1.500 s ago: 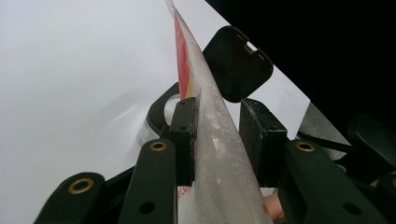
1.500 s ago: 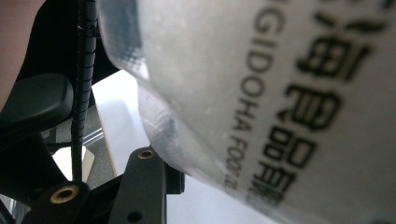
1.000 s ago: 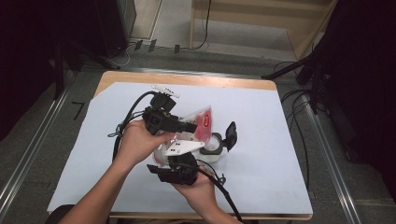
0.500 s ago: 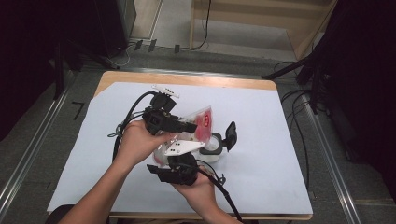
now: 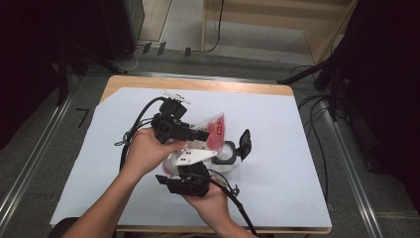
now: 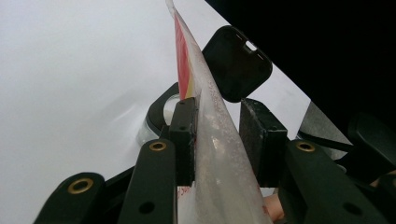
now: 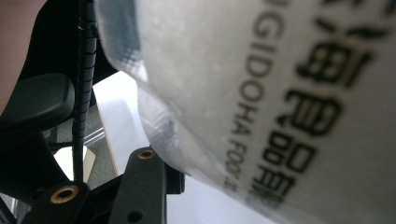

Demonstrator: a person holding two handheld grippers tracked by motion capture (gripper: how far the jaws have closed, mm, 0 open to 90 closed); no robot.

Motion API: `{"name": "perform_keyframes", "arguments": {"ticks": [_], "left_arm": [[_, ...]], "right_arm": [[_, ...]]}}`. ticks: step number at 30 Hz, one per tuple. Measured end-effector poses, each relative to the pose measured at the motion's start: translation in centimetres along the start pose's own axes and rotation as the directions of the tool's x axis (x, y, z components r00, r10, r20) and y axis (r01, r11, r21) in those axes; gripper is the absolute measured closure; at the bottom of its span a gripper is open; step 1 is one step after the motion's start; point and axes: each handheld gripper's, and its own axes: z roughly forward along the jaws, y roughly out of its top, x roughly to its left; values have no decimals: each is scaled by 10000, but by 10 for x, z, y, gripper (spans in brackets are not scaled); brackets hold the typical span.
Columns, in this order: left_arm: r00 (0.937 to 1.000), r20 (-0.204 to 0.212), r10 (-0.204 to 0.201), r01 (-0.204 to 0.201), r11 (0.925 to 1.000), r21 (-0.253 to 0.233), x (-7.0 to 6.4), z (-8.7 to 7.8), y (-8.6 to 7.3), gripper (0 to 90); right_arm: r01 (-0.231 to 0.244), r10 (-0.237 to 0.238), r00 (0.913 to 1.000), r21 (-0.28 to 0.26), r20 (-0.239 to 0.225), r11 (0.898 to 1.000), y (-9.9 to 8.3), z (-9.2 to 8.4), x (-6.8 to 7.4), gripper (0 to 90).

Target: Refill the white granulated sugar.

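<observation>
Bag (image 5: 214, 130) held over jar (image 5: 225, 153), mid-pour I reckon.
Left gripper (image 6: 215, 128) and right gripper (image 5: 190, 171) both clamp bag; next I tilt it, mouth above jar.

We find no change across the three high views: both hands, the left tool (image 5: 198, 135), the right tool (image 5: 190, 171) and the pouch (image 5: 216, 130) they hold above the open jar (image 5: 227, 154) sit exactly as before.
</observation>
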Motion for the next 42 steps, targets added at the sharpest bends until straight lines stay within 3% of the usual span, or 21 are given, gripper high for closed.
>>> {"name": "perform_keyframes", "arguments": {"ticks": [42], "left_arm": [[10000, -60, 65, -64, 9998, 162, -1, -1, 0, 671]], "right_arm": [[-9, 9, 10000, -3, -84, 10000, 0, 0, 2, 632]]}}
